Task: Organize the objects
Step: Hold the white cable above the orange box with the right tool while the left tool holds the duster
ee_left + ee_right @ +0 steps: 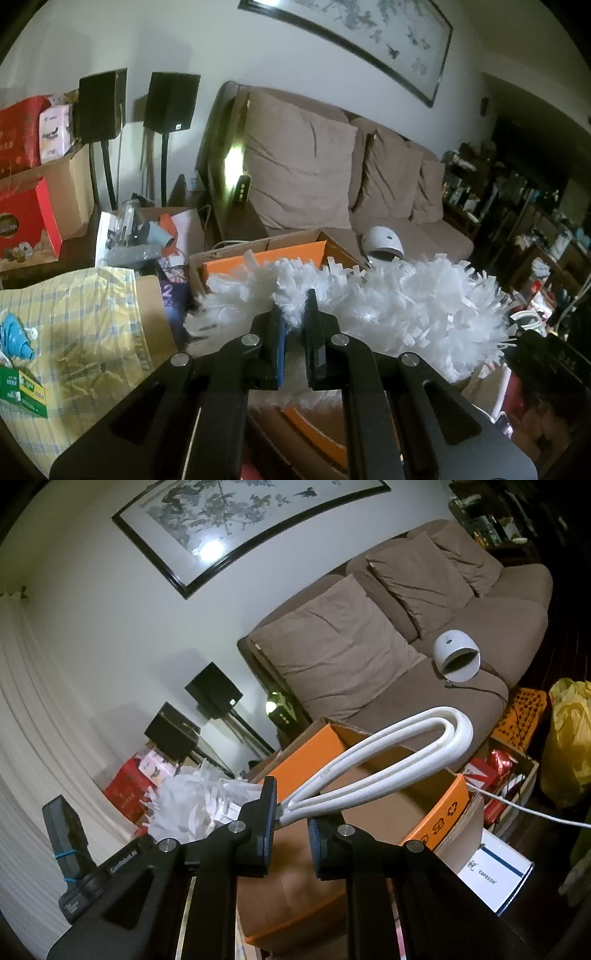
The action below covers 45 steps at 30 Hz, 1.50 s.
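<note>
A white fluffy duster (388, 306) hangs over an open cardboard box with an orange lining (258, 258). My left gripper (294, 306) is shut on the duster's fibres near its middle. In the right wrist view the duster head (184, 805) shows at lower left. Its white looped handle (406, 734) arches over the same box (443, 801). My right gripper (291, 806) is shut on the near end of that handle, which lies against the left pad. The left gripper's black body (92, 878) is beside it.
A brown sofa (406, 221) with cushions stands behind the box, with a white dome device (458, 657) on its seat. Two black speakers (170, 99), red boxes (26, 218) and a yellow checked bag (92, 325) crowd the left. An orange crate (524, 712) and a yellow plastic bag (569, 738) sit to the right.
</note>
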Motion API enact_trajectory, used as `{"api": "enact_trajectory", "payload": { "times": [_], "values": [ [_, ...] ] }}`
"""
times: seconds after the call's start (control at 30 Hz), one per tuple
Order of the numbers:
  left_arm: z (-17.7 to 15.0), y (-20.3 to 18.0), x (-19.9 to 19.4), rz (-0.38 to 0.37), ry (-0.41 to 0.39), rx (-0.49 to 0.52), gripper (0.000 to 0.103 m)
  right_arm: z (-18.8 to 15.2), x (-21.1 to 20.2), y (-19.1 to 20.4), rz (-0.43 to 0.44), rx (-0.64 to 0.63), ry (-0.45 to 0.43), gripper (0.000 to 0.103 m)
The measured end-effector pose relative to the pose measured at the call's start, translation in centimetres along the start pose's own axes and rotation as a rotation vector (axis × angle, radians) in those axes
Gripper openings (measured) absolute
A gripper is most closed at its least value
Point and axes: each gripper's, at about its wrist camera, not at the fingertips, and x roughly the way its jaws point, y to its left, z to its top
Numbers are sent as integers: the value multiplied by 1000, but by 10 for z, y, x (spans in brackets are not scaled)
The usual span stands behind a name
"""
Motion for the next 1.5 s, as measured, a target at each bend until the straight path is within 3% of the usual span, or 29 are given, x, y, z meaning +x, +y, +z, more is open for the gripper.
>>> {"api": "enact_trajectory", "payload": {
  "times": [1.5],
  "values": [
    [45, -40, 18, 0, -44, 65, 7, 5, -16, 4, 0, 2, -59, 18]
  ]
}}
